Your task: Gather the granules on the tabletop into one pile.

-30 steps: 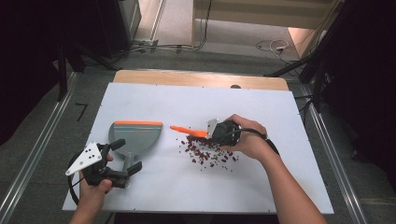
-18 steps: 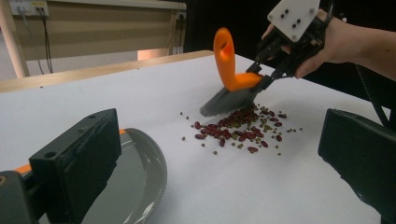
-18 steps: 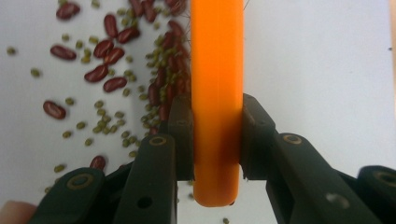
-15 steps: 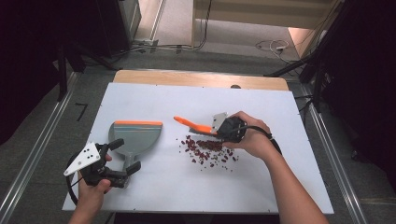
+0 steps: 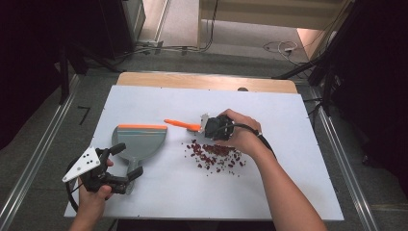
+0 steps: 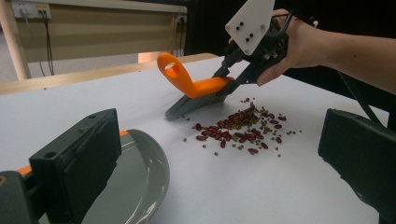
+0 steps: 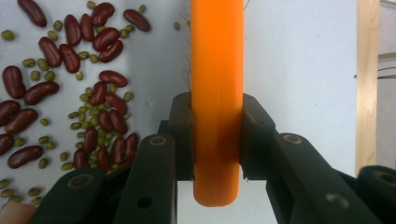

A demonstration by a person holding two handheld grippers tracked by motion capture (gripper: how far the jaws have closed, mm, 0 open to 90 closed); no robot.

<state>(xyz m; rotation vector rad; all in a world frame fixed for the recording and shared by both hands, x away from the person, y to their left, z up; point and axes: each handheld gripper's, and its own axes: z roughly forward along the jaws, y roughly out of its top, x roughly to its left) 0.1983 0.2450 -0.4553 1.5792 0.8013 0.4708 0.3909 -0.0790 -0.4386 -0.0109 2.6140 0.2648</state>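
— High view first: what's on the bench (image 5: 288,192)?

— A grey dustpan (image 5: 139,140) with an orange lip sits left of centre, and a scatter of red and green beans (image 5: 214,156) lies just right of it. The right gripper (image 5: 206,126) holds an orange brush (image 5: 183,125) just above the far edge of the beans, handle pointing towards the dustpan. The left gripper (image 5: 131,161) is at the near side of the dustpan, its fingers spread around the handle, gripping nothing.

— And the left gripper view?

— Its two fingers (image 6: 77,158) stand wide apart, the dustpan's rim (image 6: 156,163) between them. Beyond, the brush (image 6: 196,93) is tilted, bristles near the bench just behind the beans (image 6: 243,128).

— Right gripper view?

— The fingers (image 7: 184,135) are clamped on the brush's orange handle (image 7: 217,93), with beans (image 7: 70,84) off to one side.

— So which step?

— Sweeping looks about to begin, I'd say. Next, the left fingers should close on the dustpan's handle to steady it, and the brush should drag the beans towards that orange lip, low and slow so they don't skitter off.
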